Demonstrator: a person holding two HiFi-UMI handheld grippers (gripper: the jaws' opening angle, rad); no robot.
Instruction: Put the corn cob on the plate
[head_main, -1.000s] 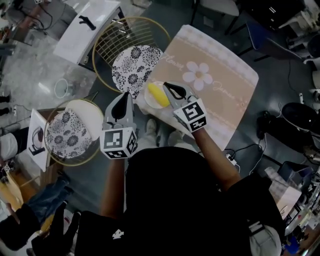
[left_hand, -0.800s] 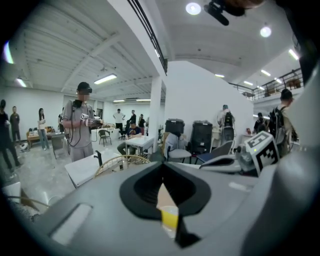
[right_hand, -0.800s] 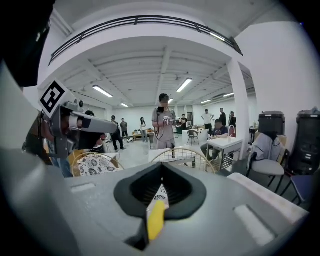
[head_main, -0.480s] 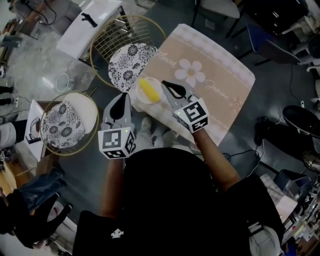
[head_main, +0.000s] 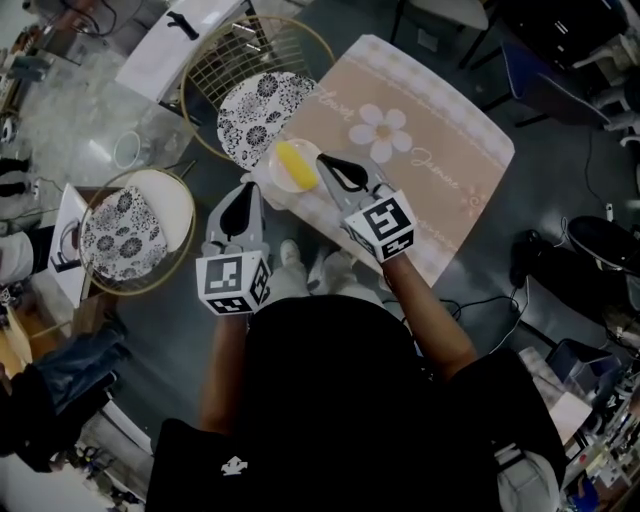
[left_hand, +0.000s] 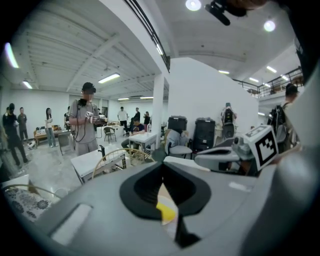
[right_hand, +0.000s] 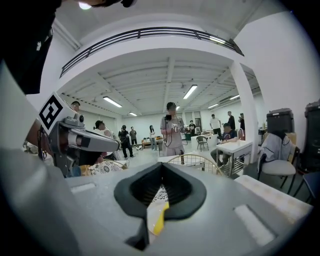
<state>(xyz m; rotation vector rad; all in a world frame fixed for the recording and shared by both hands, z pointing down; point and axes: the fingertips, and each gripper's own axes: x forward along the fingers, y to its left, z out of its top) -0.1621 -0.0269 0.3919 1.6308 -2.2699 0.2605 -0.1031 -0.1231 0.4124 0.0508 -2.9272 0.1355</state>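
Note:
A yellow corn cob (head_main: 293, 165) lies on a small white plate (head_main: 281, 181) at the near corner of a table under a beige flowered cloth (head_main: 430, 150). My right gripper (head_main: 325, 161) hovers just right of the plate, jaws shut and empty. Nearer me and to the left of the plate, my left gripper (head_main: 243, 193) is also shut with nothing in it. The left gripper view shows the corn cob (left_hand: 166, 212) below the closed left gripper (left_hand: 161, 165). Below the closed right gripper (right_hand: 161, 167), the corn cob (right_hand: 159, 220) and plate (right_hand: 150, 212) show in the right gripper view.
Two round wire chairs with black-and-white floral cushions stand left of the table, one (head_main: 262, 115) beside the plate and one (head_main: 125, 235) further left. A white table (head_main: 175, 50) stands behind them. Several people (left_hand: 86, 120) stand in the hall.
Both grippers have shifted a little beside the plate as the view moved. Their jaws stay shut and the corn cob stays on the plate.

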